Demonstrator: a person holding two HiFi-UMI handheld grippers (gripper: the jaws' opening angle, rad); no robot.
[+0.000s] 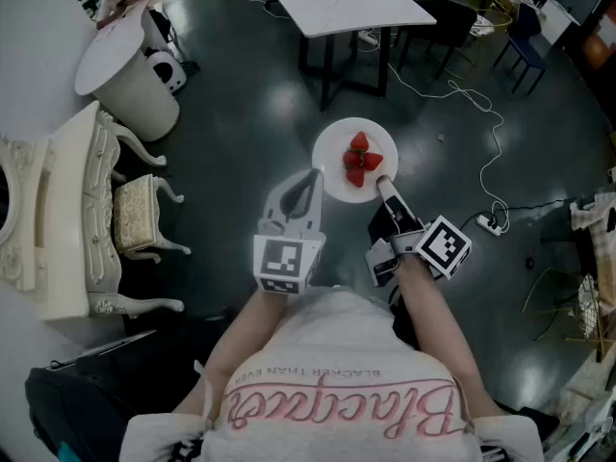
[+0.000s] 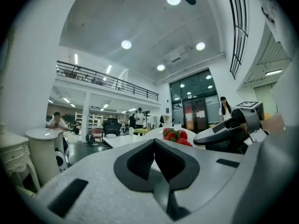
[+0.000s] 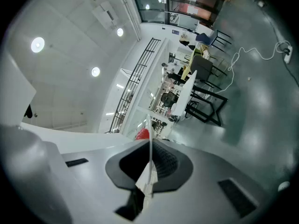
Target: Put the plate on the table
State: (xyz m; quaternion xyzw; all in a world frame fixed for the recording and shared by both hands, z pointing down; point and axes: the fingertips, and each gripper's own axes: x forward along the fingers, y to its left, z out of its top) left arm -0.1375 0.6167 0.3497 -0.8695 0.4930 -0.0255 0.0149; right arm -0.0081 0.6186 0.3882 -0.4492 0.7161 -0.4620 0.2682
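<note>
A white plate [image 1: 332, 157] with red strawberries [image 1: 359, 159] hangs in the air over the dark floor. My right gripper [image 1: 383, 183] is shut on its near right rim; in the right gripper view the plate [image 3: 149, 127] runs edge-on between the jaws of the right gripper [image 3: 149, 148], a strawberry [image 3: 143, 134] beside it. My left gripper [image 1: 314, 176] is shut, its tip at the plate's left rim; I cannot tell whether it touches. From the left gripper [image 2: 154, 155] the plate [image 2: 152, 134] and strawberries [image 2: 175, 135] show just beyond. The white table [image 1: 351, 3] stands farther ahead.
A white round table [image 1: 125, 65] and ornate white furniture with a cushioned stool [image 1: 135, 215] stand at the left. A white cable leads to a power strip [image 1: 486, 221] on the floor at the right. Dark chairs [image 1: 452, 17] stand by the white table. People [image 2: 139, 118] are far off.
</note>
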